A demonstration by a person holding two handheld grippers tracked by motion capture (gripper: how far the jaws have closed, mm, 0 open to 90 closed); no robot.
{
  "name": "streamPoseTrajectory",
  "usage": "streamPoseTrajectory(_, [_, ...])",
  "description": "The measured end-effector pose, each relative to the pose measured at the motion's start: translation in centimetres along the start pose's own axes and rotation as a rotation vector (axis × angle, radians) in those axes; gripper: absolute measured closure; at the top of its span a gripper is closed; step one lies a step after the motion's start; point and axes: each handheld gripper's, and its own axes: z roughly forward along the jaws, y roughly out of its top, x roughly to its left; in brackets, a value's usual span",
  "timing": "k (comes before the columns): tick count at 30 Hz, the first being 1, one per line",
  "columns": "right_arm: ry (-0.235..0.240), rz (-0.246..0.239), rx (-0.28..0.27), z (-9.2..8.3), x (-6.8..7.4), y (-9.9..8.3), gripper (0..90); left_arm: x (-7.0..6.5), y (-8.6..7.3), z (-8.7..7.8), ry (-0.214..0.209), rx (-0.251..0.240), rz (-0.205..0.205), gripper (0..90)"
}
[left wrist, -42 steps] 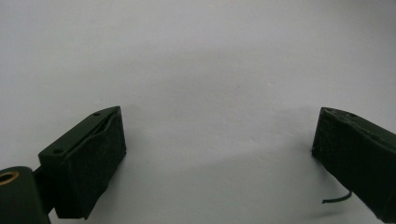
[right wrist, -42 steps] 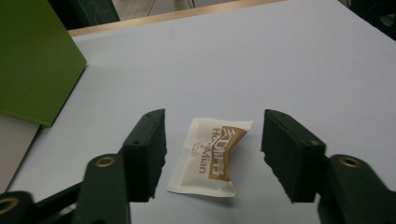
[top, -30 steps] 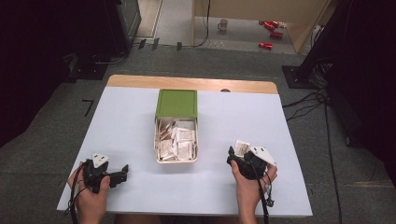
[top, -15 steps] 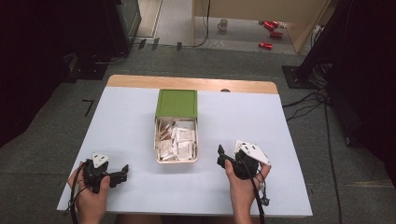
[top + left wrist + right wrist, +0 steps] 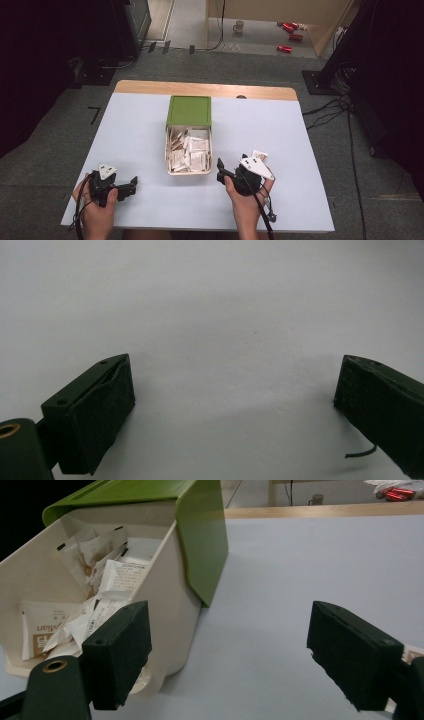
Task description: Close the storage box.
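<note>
A cream box [image 5: 171,155] with a green lid [image 5: 189,110] slid to its far half stands mid-table, holding several white sachets [image 5: 192,150]. My right gripper [image 5: 220,171] is open just right of the box's near corner. In the right gripper view the gripper [image 5: 230,650] has its left jaw in front of the box wall [image 5: 167,610], with nothing between the jaws. One loose sachet [image 5: 259,154] lies on the table behind that gripper, and its edge [image 5: 412,656] peeks past the right jaw. My left gripper [image 5: 131,184] rests open at the front left, over bare table [image 5: 235,385].
The pale blue table top [image 5: 135,135] has a wooden strip [image 5: 200,89] along its far edge. Beyond the table, a mug [image 5: 239,26] and red items [image 5: 285,48] lie on the floor. Cables [image 5: 325,112] run along the floor at the right.
My right gripper has moved left toward the box, away from the loose sachet, which stays where it was. The left gripper has not moved.
</note>
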Motion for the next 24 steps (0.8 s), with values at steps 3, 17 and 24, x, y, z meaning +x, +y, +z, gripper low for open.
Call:
streamPoseTrajectory(3, [0.03, -0.002, -0.006, 0.2, 0.8, -0.3, 19.0, 0.0, 0.0, 0.0, 0.0, 0.0, 0.0, 3.0])
streamPoseTrajectory(17, [0.135, -0.039, -0.025, 1.1, 3.3, -1.3, 57.2, 0.0, 0.0, 0.0, 0.0, 0.0, 0.001, 3.0])
streamPoseTrajectory(24, [0.146, -0.001, -0.036, 1.2, 3.5, -1.3, 74.5, 0.0, 0.0, 0.0, 0.0, 0.0, 0.0, 3.0])
